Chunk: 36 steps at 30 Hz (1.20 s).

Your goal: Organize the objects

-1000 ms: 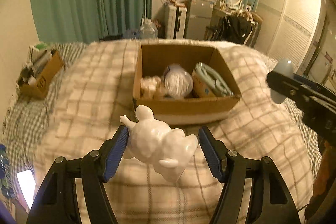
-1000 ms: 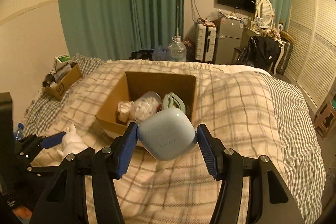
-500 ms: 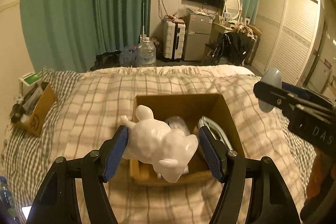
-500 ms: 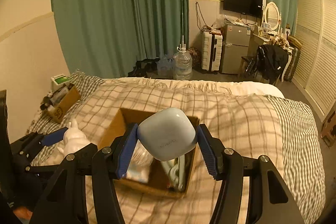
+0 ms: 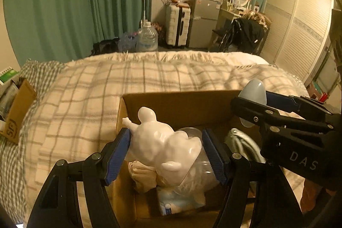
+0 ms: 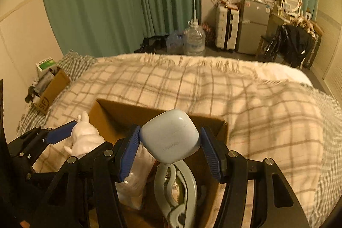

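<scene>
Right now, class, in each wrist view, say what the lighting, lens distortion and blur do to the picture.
Left wrist view: dim warm yellow light, dark fisheye corners, the plaid blanket smeared by motion while the white figurine stays sharp. Right wrist view: the same yellow cast, the curtain bowed by the lens, a small glare spot on the blue case.

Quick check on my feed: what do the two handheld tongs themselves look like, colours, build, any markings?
Both tongs look alike: the left tongs and right tongs have matte black angular linkage arms joined by silver round-head screws, ending in flat ribbed blue pads. Seen from the left wrist, the right tongs' body carries pale lettering "DAS". No cables or sleeves show.
</scene>
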Each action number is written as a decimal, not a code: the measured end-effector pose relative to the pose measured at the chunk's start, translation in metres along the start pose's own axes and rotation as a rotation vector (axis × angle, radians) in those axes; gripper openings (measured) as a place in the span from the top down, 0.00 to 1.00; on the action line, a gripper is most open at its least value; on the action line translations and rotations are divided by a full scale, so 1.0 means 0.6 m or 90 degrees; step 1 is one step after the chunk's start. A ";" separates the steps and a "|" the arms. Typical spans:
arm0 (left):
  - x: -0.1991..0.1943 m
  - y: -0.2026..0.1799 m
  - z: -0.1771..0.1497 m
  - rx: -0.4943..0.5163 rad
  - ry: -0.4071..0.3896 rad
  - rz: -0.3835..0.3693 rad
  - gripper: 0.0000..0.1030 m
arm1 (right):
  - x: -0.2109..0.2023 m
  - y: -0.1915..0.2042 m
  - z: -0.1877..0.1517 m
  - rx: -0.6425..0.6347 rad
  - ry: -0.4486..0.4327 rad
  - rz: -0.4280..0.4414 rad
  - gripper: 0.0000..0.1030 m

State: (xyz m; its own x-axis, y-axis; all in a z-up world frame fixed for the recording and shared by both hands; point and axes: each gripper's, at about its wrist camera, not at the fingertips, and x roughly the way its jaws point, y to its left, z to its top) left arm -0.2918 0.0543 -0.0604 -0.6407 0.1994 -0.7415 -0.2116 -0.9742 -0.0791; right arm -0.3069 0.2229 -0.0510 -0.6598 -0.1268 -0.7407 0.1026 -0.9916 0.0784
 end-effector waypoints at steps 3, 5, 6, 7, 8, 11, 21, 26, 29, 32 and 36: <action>0.012 0.001 -0.002 -0.009 0.003 -0.003 0.31 | 0.011 -0.003 -0.005 -0.004 0.004 0.007 0.44; 0.010 0.001 -0.002 -0.006 -0.005 -0.005 0.31 | 0.010 -0.007 -0.004 -0.002 -0.001 0.012 0.44; 0.008 0.000 -0.002 -0.004 -0.007 -0.008 0.29 | 0.005 -0.010 -0.004 0.005 -0.010 0.015 0.44; 0.005 -0.002 -0.002 -0.001 -0.007 -0.015 0.23 | -0.001 -0.014 -0.003 0.009 -0.016 0.016 0.38; 0.000 -0.003 -0.001 0.001 -0.008 -0.020 0.18 | -0.008 -0.013 -0.001 0.010 -0.026 0.014 0.31; -0.031 -0.004 0.001 -0.006 -0.030 -0.009 0.05 | -0.044 -0.011 0.004 0.015 -0.067 -0.011 0.17; -0.235 -0.003 0.015 0.015 -0.150 0.039 0.00 | -0.275 0.000 -0.002 0.039 -0.215 -0.095 0.00; -0.346 -0.010 0.001 0.016 -0.217 0.050 0.00 | -0.380 0.012 -0.027 0.037 -0.243 -0.121 0.00; -0.396 -0.022 -0.019 0.025 -0.252 0.058 0.00 | -0.426 0.015 -0.049 0.027 -0.257 -0.140 0.00; -0.428 -0.033 -0.044 0.039 -0.271 0.080 0.00 | -0.469 0.023 -0.078 0.015 -0.260 -0.144 0.00; -0.457 -0.039 -0.082 0.029 -0.293 0.085 0.00 | -0.499 0.036 -0.118 -0.007 -0.268 -0.152 0.00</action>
State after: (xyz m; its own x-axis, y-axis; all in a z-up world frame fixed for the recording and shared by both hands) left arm -0.0751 0.0172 0.1117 -0.9225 0.1096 -0.3700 -0.1308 -0.9909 0.0328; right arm -0.0543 0.2410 0.1252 -0.9094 0.1032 -0.4029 -0.0818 -0.9942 -0.0701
